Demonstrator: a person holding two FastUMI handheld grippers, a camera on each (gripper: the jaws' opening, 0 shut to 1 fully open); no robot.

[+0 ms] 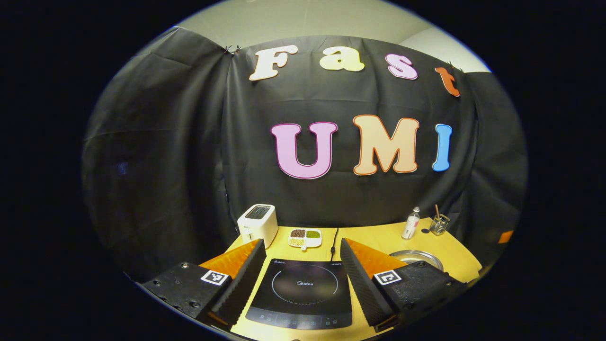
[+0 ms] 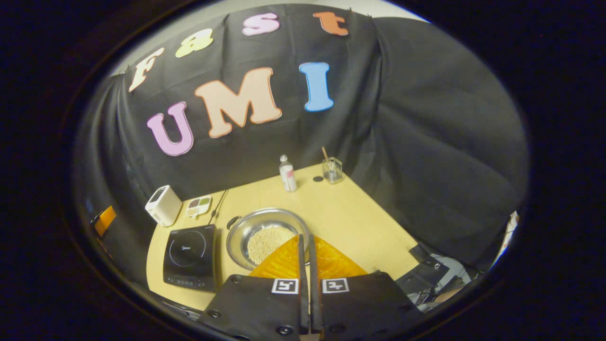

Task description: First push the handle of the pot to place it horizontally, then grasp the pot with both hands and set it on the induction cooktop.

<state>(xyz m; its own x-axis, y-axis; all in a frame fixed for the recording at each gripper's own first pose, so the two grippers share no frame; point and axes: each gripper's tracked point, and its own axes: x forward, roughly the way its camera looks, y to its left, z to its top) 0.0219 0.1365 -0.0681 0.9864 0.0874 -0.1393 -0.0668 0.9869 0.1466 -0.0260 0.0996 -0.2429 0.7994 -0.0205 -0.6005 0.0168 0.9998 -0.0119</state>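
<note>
Above the induction cooktop [image 1: 303, 291], left gripper [image 1: 300, 270] spread wide; right gripper [image 2: 305, 251] nearly pressed together, holding nothing.

Just beyond the right gripper's tips sits the pot [image 2: 265, 237] (pale grains inside), on the yellow table [image 2: 350, 218] immediately right of the cooktop; its dark handle [image 2: 233, 221] points toward the cooktop's far corner.
</note>
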